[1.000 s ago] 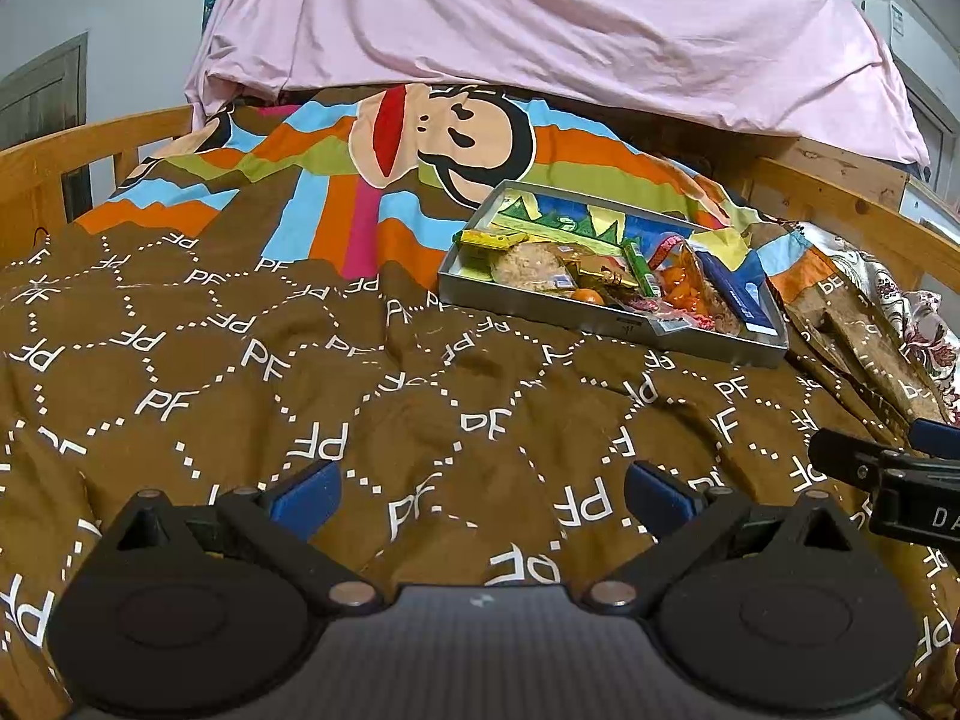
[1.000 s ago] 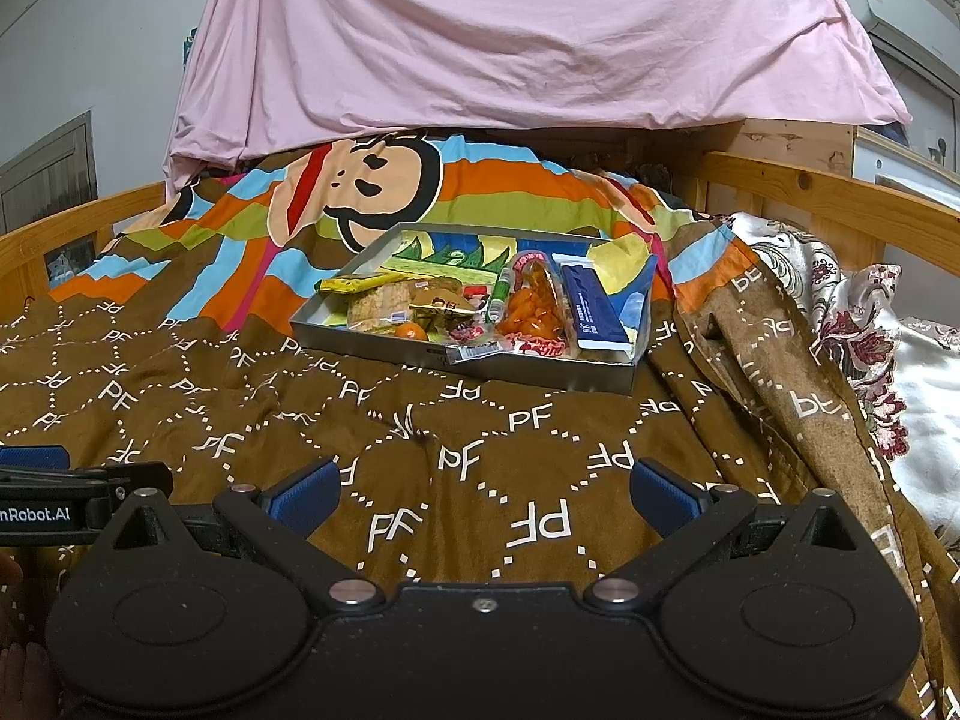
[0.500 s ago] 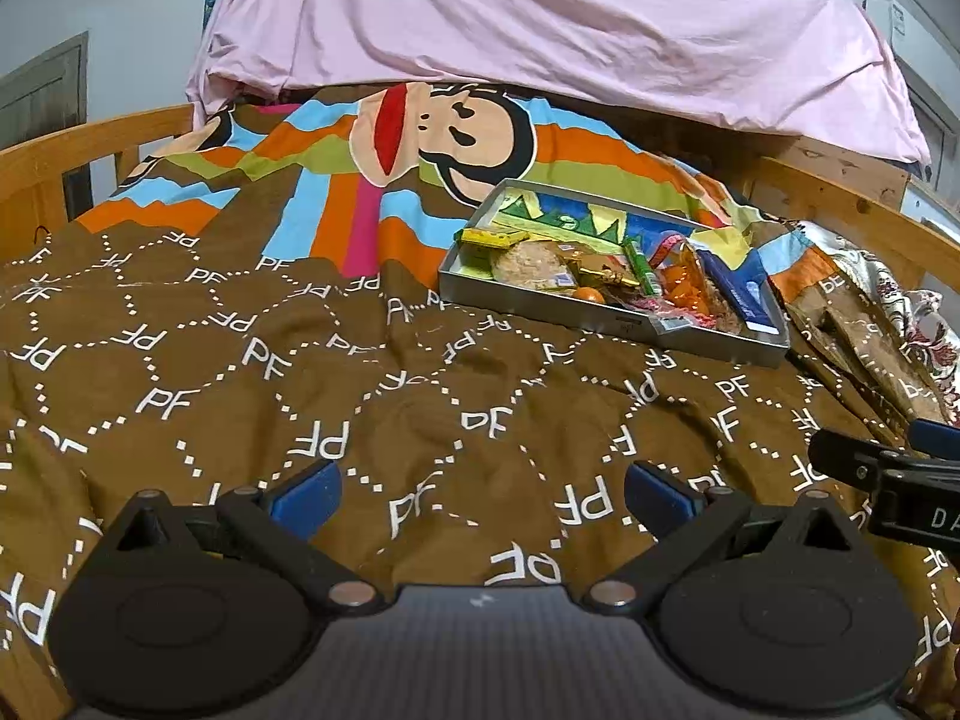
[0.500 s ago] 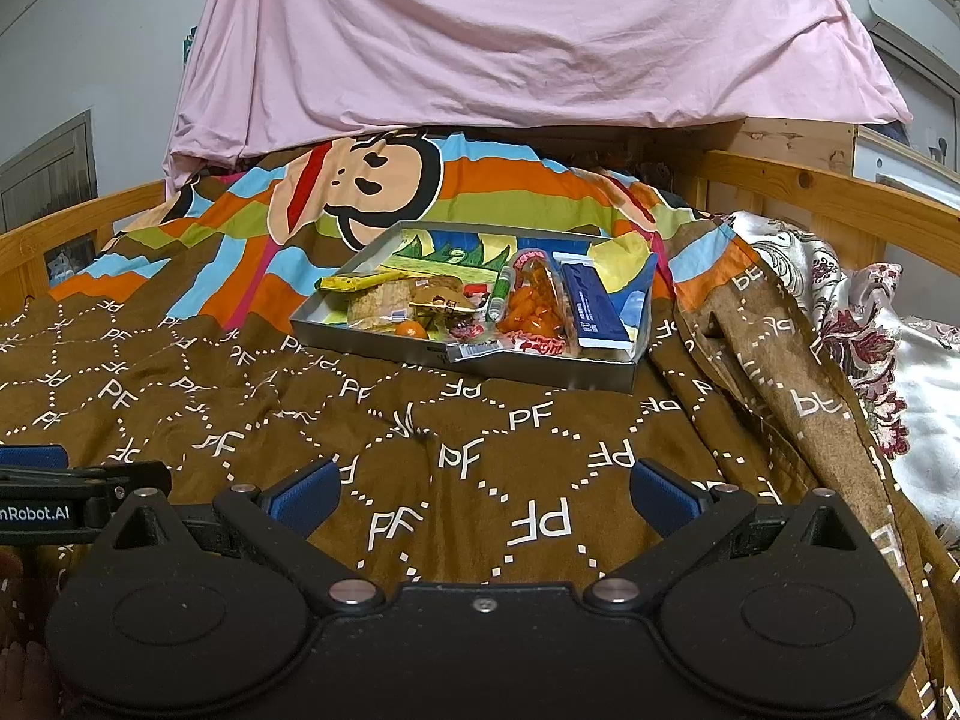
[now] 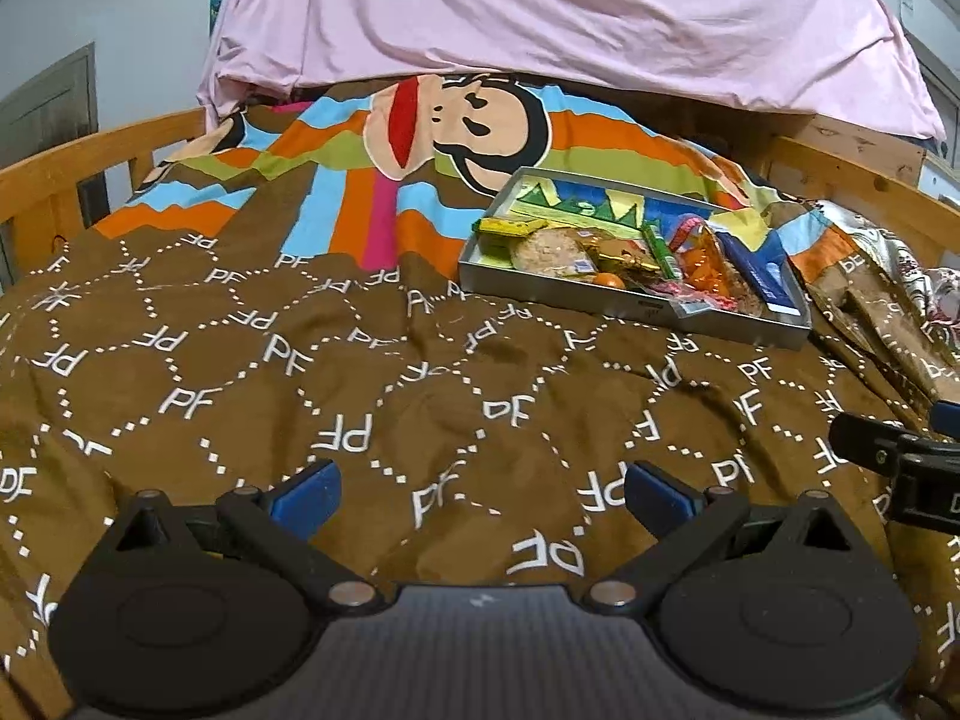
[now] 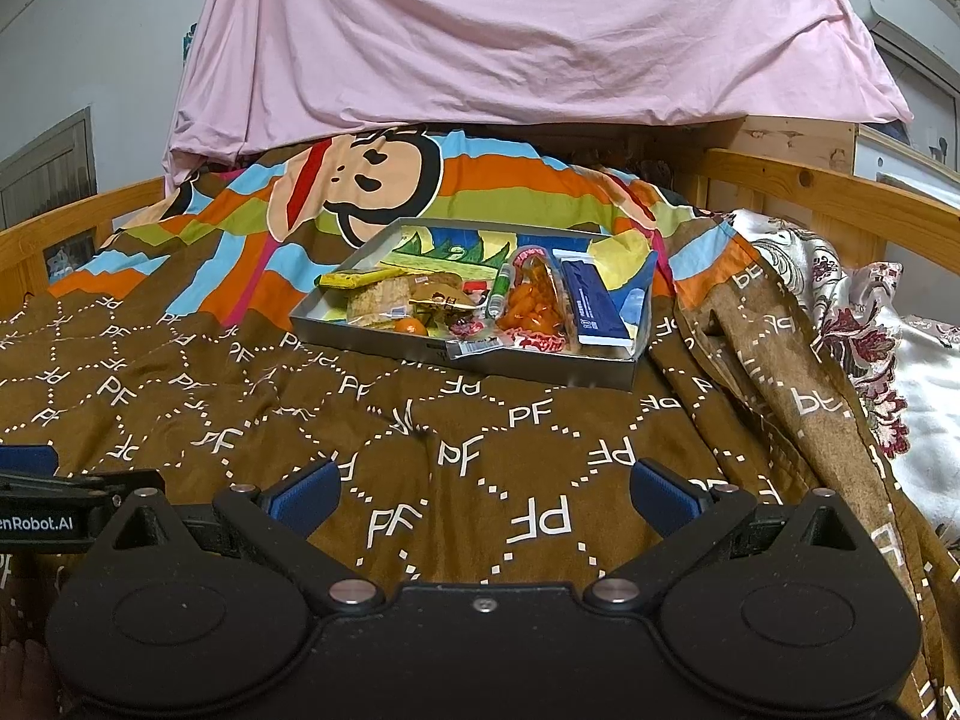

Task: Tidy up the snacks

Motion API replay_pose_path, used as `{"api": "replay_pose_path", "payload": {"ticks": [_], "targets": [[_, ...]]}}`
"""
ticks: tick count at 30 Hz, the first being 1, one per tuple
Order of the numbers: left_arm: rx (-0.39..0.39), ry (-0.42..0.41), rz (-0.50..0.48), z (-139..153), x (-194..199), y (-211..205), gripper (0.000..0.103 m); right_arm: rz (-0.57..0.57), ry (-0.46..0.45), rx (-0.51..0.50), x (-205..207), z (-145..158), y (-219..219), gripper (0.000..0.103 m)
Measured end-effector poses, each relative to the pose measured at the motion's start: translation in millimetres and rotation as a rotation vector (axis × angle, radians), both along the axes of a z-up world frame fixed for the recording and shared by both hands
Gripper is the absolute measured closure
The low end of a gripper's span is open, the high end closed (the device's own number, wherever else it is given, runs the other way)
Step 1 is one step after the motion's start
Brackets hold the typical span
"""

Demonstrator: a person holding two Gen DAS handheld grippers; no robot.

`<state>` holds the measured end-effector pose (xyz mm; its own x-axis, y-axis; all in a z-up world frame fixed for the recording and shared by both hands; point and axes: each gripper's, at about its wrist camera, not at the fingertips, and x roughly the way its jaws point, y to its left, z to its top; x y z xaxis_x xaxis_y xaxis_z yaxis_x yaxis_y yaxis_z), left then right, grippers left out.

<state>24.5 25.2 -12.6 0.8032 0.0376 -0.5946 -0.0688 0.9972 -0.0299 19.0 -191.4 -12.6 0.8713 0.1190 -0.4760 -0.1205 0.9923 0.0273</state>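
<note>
A grey metal tray (image 5: 570, 294) (image 6: 540, 369) lies on the brown blanket, far ahead of both grippers. It holds several snacks: a yellow bar (image 6: 351, 279), a round cracker pack (image 6: 384, 300), an orange snack bag (image 6: 531, 297), a dark blue packet (image 6: 591, 306) and a green stick (image 6: 498, 291). My left gripper (image 5: 480, 489) is open and empty, low over the blanket. My right gripper (image 6: 483, 489) is open and empty too. Each gripper shows at the other view's edge, the right one in the left wrist view (image 5: 900, 468), the left one in the right wrist view (image 6: 54, 498).
The brown PF-patterned blanket (image 6: 450, 456) covers the bed, with a striped monkey print (image 6: 360, 180) behind the tray. A pink sheet (image 6: 510, 30) hangs at the back. Wooden bed rails (image 5: 90, 144) (image 6: 840, 192) run along both sides. A floral cloth (image 6: 870, 312) lies at the right.
Both grippers have barely moved. The tray sits very slightly lower in the left view, which suggests a small tilt or lift of that gripper.
</note>
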Motion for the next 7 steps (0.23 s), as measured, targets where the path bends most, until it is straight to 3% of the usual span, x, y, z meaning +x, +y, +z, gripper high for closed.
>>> {"api": "replay_pose_path", "payload": {"ticks": [7], "targets": [[-0.01, 0.011, 0.001, -0.9, 0.5, 0.2, 0.001, 0.001, 0.003, -0.001, -0.3, -3.0, -0.5, 0.001]]}}
